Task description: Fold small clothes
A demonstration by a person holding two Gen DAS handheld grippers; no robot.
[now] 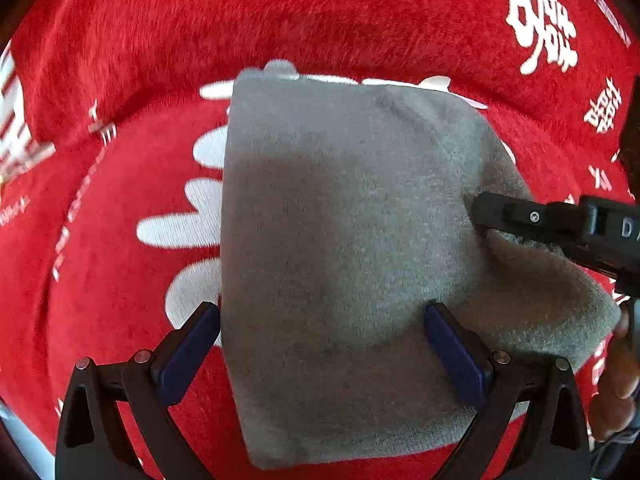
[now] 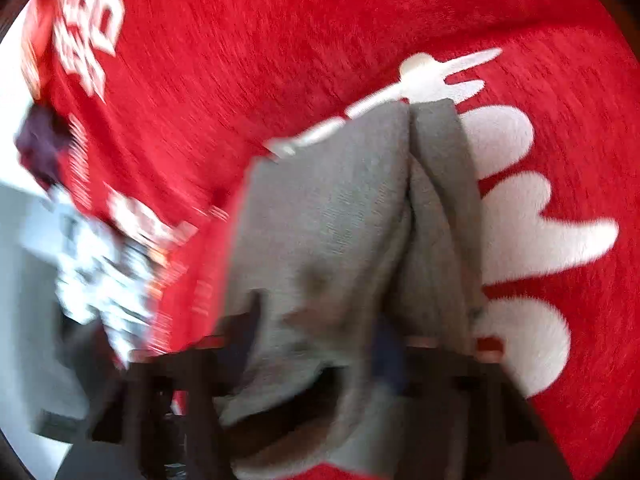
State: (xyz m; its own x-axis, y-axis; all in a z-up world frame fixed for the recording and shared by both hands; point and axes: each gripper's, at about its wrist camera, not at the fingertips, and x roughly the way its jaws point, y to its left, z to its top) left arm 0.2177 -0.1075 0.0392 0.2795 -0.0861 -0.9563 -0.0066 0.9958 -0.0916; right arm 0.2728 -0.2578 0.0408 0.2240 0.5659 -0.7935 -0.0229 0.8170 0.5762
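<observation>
Gripping the grey cloth (image 1: 340, 240) (blurred), right gripper (image 2: 316, 344); left gripper (image 1: 320, 320) fingers spread wide.

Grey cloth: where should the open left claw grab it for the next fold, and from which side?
Take the near hem of the grey cloth, coming straight down. The left claw already hangs open over it, the cloth lies flat there, and the right claw is at the right edge.

Grey garment (image 1: 340, 240) on red cloth (image 1: 160, 40) — white characters (plush).
</observation>
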